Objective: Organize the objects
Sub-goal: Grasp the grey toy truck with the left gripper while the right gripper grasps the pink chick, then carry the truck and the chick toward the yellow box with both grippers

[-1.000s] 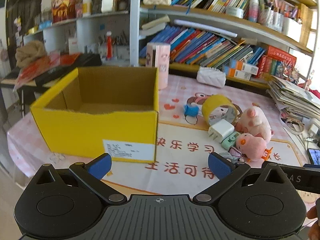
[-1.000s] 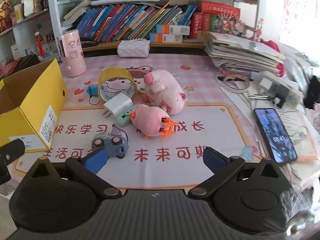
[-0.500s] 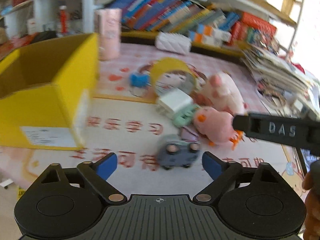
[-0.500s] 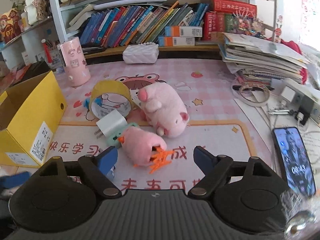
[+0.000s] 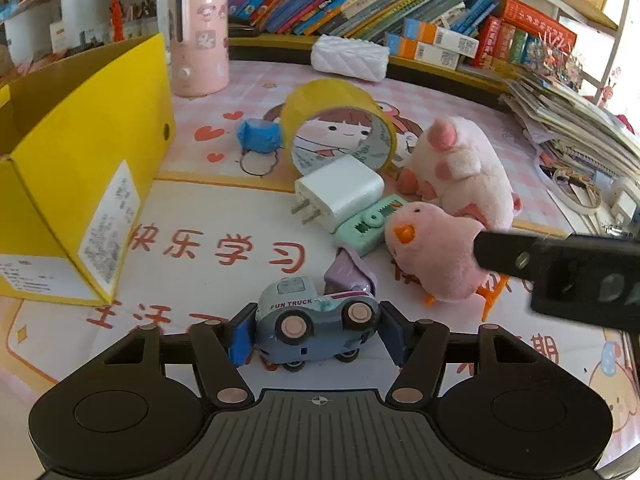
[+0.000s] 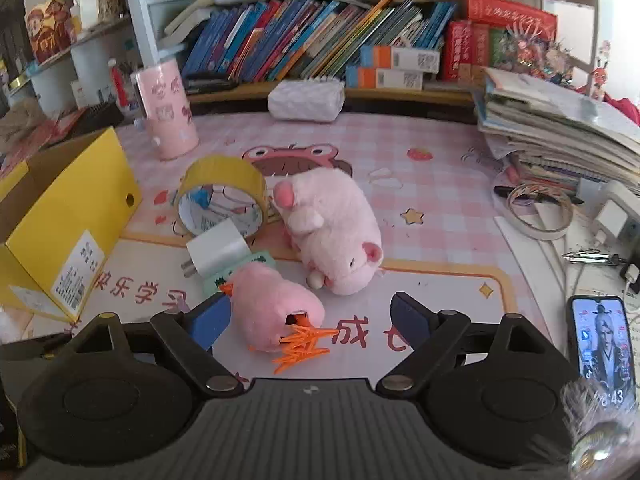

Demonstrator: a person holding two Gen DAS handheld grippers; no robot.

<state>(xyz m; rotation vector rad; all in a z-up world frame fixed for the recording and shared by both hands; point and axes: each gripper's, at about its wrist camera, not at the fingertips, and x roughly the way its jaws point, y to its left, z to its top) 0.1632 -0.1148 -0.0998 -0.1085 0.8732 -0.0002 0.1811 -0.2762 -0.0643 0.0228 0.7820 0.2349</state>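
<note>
My left gripper (image 5: 316, 330) has closed its blue pads on both ends of a grey toy truck (image 5: 316, 320) that rests on the mat. My right gripper (image 6: 308, 320) is open around a pink plush chick (image 6: 272, 312) with orange feet, its left pad against the chick; the chick also shows in the left wrist view (image 5: 436, 256). A yellow cardboard box (image 5: 80, 160) stands open at the left. A yellow tape roll (image 5: 340, 128), a white charger (image 5: 340, 192), a mint green item (image 5: 364, 228), a purple piece (image 5: 350, 272), a blue item (image 5: 258, 136) and a pink plush pig (image 6: 332, 228) lie between.
A pink cylinder (image 5: 200, 40) and a white quilted pouch (image 5: 348, 56) stand behind, before shelves of books (image 6: 320, 40). At the right are stacked papers (image 6: 560, 120), a tape ring (image 6: 536, 216), cables and a phone (image 6: 602, 352).
My left gripper moved forward and shut its pads on the toy truck. My right gripper advanced so the pink chick now sits between its open fingers.
</note>
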